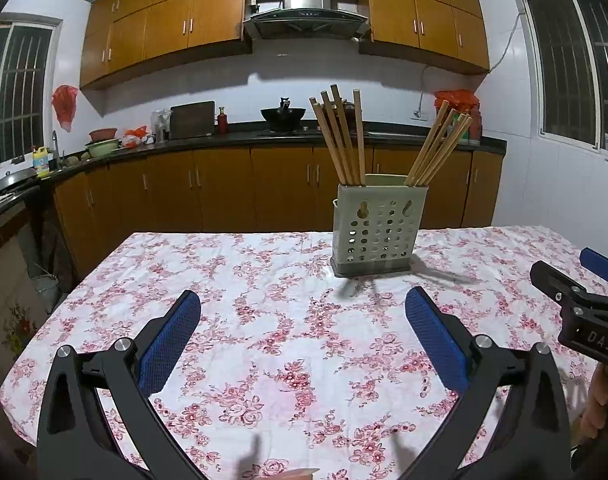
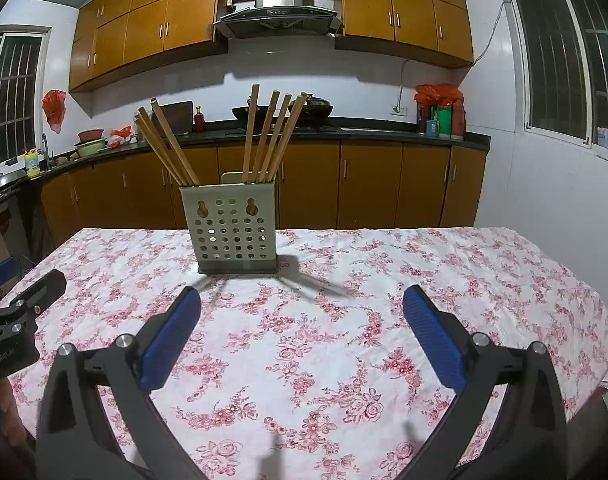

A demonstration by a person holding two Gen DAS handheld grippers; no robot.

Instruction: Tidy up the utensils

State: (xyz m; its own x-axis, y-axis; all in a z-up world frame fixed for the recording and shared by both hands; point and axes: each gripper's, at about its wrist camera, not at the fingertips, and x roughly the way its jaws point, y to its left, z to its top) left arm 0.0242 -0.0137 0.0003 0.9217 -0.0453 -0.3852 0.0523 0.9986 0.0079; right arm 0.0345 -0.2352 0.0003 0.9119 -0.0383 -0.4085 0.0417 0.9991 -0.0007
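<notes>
Bright overhead indoor light, soft shadows on the tablecloth (image 1: 288,320), fisheye-bent edges, sharp focus.

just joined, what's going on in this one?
Utensil tidy-up. Both grippers, left and right, are open and empty, hovering over the floral tablecloth. The chopsticks stand in two bunches in the perforated holder ahead. No loose utensils show on the table.

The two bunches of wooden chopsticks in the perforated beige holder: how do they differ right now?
In the right wrist view, the left bunch of wooden chopsticks leans sharply leftward and lies tightly packed, while the right bunch of wooden chopsticks stands nearer upright and fans apart at the tips. They occupy opposite ends of the perforated beige plastic holder. Both look alike in colour and length, and neither is held.
</notes>
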